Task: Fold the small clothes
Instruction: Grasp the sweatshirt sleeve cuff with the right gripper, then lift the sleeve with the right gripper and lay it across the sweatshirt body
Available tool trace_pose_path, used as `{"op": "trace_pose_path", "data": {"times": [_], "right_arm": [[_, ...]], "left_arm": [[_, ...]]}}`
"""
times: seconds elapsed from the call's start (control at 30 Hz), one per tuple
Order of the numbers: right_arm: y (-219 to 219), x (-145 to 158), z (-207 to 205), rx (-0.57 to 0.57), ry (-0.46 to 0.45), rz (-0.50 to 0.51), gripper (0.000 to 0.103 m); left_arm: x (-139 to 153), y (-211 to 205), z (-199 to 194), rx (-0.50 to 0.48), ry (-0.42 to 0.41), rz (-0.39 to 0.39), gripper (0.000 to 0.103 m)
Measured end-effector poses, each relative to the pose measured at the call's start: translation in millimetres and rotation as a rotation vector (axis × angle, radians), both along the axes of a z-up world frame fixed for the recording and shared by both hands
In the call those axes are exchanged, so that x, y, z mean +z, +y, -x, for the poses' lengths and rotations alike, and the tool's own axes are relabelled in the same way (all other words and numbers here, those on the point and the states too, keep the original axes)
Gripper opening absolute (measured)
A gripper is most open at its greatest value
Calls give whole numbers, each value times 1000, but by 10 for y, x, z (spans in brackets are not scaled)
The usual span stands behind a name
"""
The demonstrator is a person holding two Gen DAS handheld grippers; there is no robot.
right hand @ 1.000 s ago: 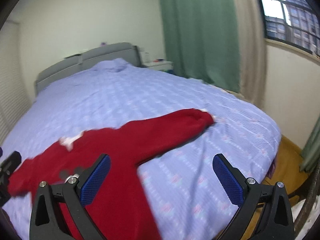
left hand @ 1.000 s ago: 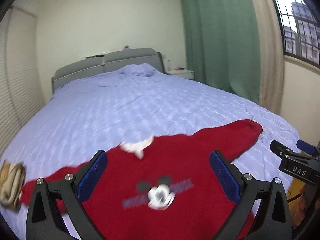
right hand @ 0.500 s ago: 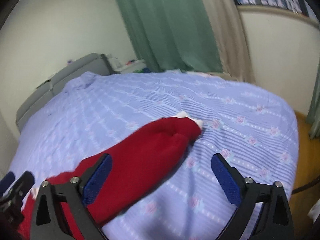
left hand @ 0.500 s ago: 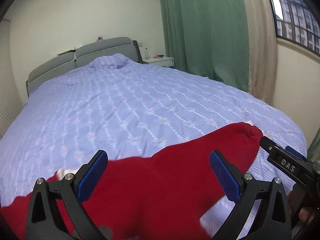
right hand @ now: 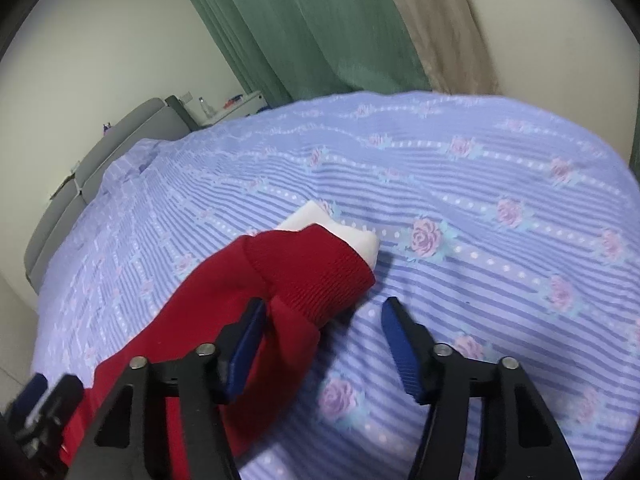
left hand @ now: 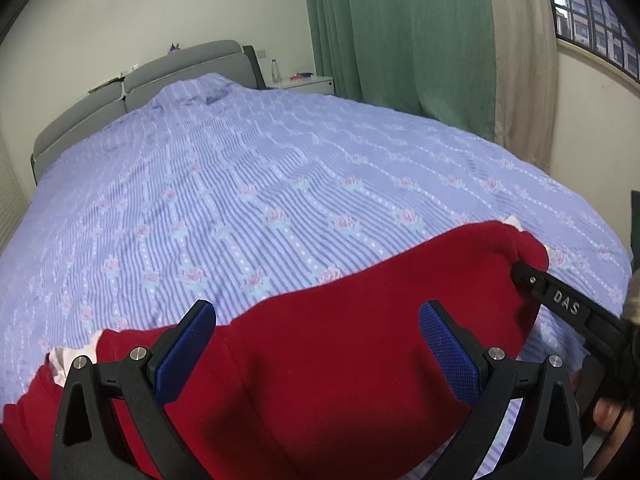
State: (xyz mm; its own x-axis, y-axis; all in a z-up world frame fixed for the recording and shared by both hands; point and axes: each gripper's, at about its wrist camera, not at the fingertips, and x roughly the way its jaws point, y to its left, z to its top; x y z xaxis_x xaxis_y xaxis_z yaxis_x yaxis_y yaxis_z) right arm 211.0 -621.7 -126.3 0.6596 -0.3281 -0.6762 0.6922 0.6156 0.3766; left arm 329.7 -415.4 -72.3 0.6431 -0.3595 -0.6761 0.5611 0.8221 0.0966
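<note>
A red sweater [left hand: 344,360] lies flat on the bed, with its right sleeve stretched out to the right. The sleeve ends in a ribbed red cuff [right hand: 320,268] with a white inner cuff [right hand: 340,228] poking out. My left gripper [left hand: 316,336] hovers open over the sweater's upper body, nothing pinched. My right gripper [right hand: 324,332] is at the cuff and its jaws are closing. The cuff's lower edge lies between them; the left pad is against the fabric and the right pad is clear of it. It also shows in the left wrist view as the right gripper [left hand: 560,304], beside the cuff.
The bed [left hand: 280,184] has a lilac striped sheet with roses and a grey headboard [left hand: 132,96]. A white nightstand [left hand: 304,82] with a bottle stands by green curtains [left hand: 400,40]. A window [left hand: 588,20] is at the far right.
Both grippers moved right and down toward the sleeve. The sweater's chest print left the left wrist view. The right jaws narrowed around the cuff's edge.
</note>
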Motion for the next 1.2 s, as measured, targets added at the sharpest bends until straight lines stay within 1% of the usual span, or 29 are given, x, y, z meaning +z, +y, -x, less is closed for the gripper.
{"op": "trace_pose_path", "data": {"times": [0.1,0.17,0.23,0.3,0.4,0.47,0.5,0.6,0.67,0.7,0.73,0.83,0.87,0.9,0.93,1.03,1.13,1.2], "right_arm": [[-62,-71,-68,19,-6,-20,55],[-76,-76,-118,38,-6,-20,50],[-78,-67,-172,67,-7,-20,35],[-48,-15,-175,79,-7,-6,30],[117,235,-89,95,0,99,25],[276,470,-76,119,-4,183,24],[353,574,-72,131,-7,216,24],[687,988,-135,185,-4,347,24],[952,1254,-168,239,-27,423,24],[1081,1362,-184,265,-40,453,24],[1262,1494,-225,302,-51,488,24],[1719,1730,-331,389,-66,560,24],[1936,1797,-377,430,-66,590,24],[2132,1842,-421,466,-63,620,24],[2359,1876,-468,503,-63,655,24],[2904,1872,-584,602,-50,717,24],[3439,1745,-715,704,-19,748,24],[3788,1595,-768,780,4,765,24]], "left_arm": [[-46,58,-5,12,12,-8,103],[-66,144,-7,32,16,-10,103],[-66,260,-26,56,28,-9,103],[-38,394,-40,83,42,-5,103],[73,711,-49,139,37,14,103],[158,955,-54,191,20,14,103],[217,1151,-46,233,10,27,103],[326,1583,-13,308,-1,42,103],[414,1979,37,385,-18,45,103],[429,2099,61,404,-23,46,103],[474,2330,106,442,-30,50,103],[563,2805,216,520,-55,55,103],[589,2992,265,556,-64,50,103],[601,3086,281,575,-67,48,103],[621,3289,341,610,-78,46,103],[630,3675,487,676,-89,34,103],[557,3983,606,718,-92,3,103],[499,4182,672,753,-94,-20,103]]}}
